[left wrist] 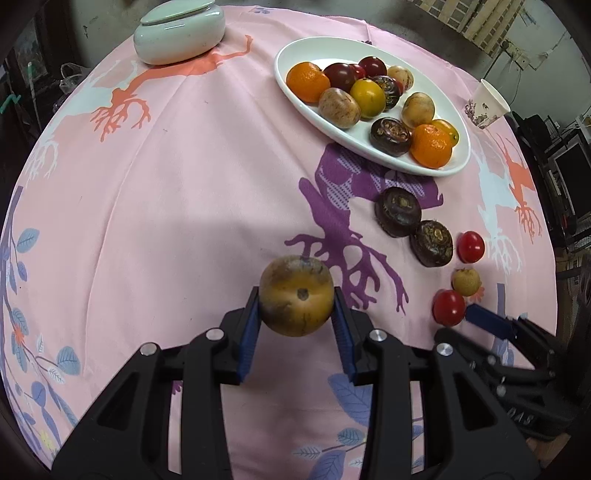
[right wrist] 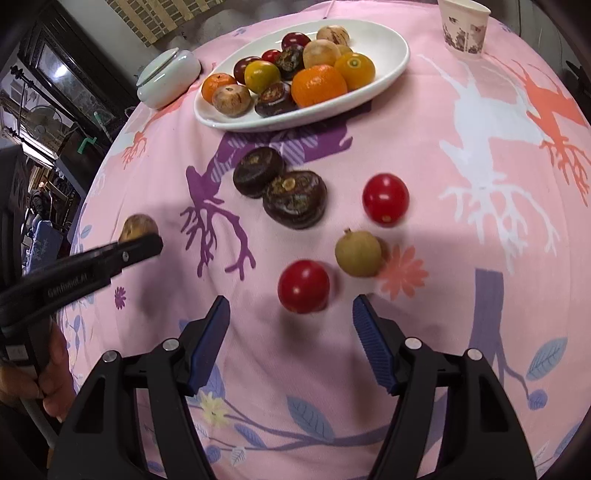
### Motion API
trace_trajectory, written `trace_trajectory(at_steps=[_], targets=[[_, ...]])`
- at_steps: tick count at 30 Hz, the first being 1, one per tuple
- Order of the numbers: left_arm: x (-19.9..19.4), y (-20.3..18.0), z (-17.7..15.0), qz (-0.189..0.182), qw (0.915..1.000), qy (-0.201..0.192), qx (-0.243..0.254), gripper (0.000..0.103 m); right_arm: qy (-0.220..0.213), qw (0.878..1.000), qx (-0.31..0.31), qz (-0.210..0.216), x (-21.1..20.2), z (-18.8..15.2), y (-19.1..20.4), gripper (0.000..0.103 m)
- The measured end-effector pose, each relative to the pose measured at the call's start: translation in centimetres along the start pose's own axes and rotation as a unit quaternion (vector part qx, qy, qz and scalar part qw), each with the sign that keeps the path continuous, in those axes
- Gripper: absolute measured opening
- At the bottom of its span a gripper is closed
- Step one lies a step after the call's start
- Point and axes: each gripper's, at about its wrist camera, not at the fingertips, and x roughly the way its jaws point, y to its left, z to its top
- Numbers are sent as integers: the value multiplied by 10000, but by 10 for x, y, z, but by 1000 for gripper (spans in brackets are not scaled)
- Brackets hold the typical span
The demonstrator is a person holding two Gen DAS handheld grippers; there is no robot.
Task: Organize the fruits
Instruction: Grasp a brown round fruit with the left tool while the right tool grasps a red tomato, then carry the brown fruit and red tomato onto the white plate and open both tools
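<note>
Left gripper [left wrist: 296,301] clamping brown speckled fruit [left wrist: 295,295]

I see the left gripper [right wrist: 142,245] hiding most of the brown fruit [right wrist: 137,226] near the table's left edge. The paper cup [right wrist: 463,27] is cut off at the picture top. Small tomatoes [right wrist: 271,55] on the plate [right wrist: 391,59] are half hidden.

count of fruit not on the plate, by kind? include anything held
Dark water chestnuts: 2
Red cherry tomatoes: 2
Small tan round fruit: 1
Brown round fruit, clamped in the left gripper: 1
Total: 6
</note>
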Motion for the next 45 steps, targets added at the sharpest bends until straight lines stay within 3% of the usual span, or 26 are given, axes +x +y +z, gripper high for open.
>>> trace_trajectory(at_steps=[1, 5, 10, 15, 20, 29, 34, 45], targets=[[0, 1, -1, 17, 10000, 3, 24, 37, 27, 9999, -61, -82, 2, 2, 2, 56], [0, 1, -5, 18, 10000, 32, 69, 38, 68, 9996, -195, -172, 8, 3, 9, 52], [2, 0, -6, 16, 9999, 69, 85, 38, -71, 9968, -589, -534, 16, 2, 20, 29], [-1, -2, -8, 52, 9998, 71, 151, 38, -116, 9966, -587, -559, 12, 0, 18, 28], [-14, -8, -10, -3, 9997, -39, 226, 38, -211, 9987, -360, -278, -17, -8, 5, 28], [-46, -29, -6, -155, 9981, -324, 510, 38, -660, 9975, -108, -216, -63, -4, -8, 28], [-59, -41, 9, -204, 9966, -472, 639, 38, -979, 9949, -200, -157, -80, 22, -3, 28], [-61, -56, 77, -227, 9929, -885, 760, 38, -1437, 9893, -250, -29, -85, 99, -2, 29]])
